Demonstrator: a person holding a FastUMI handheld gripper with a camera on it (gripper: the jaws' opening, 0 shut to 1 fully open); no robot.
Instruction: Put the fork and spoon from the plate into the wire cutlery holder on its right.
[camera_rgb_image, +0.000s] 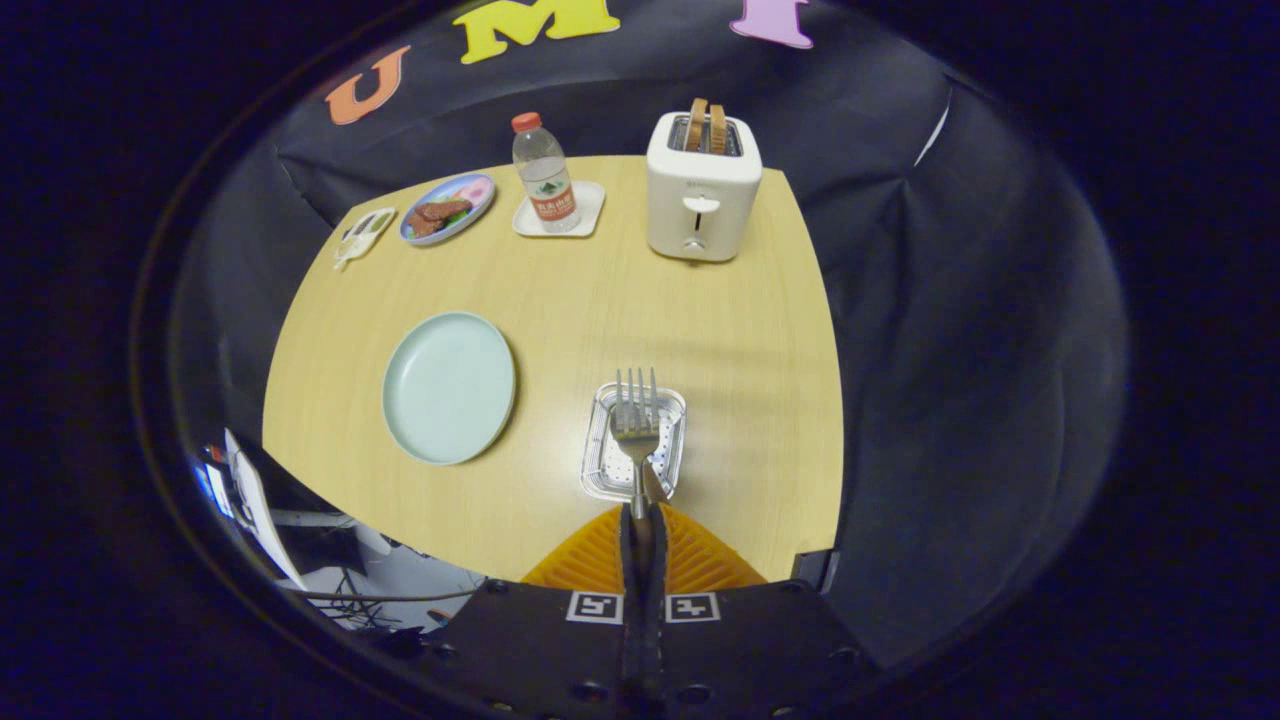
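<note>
Gripper view looks down on a wooden table (560, 300). The gripper (642, 515) has its fingers pressed together on the handle of a fork (636, 420), held tines-forward over the wire cutlery holder (635, 440) just ahead. A spoon handle seems to rest in the holder, though I cannot tell for sure. Left of the holder lies the pale green plate (450, 387), bare. Far across stand a white toaster (702, 186) with two slices, a water bottle (545, 175) on a small tray (560, 212), its label too small to read, and a dish of food (447, 208).
</note>
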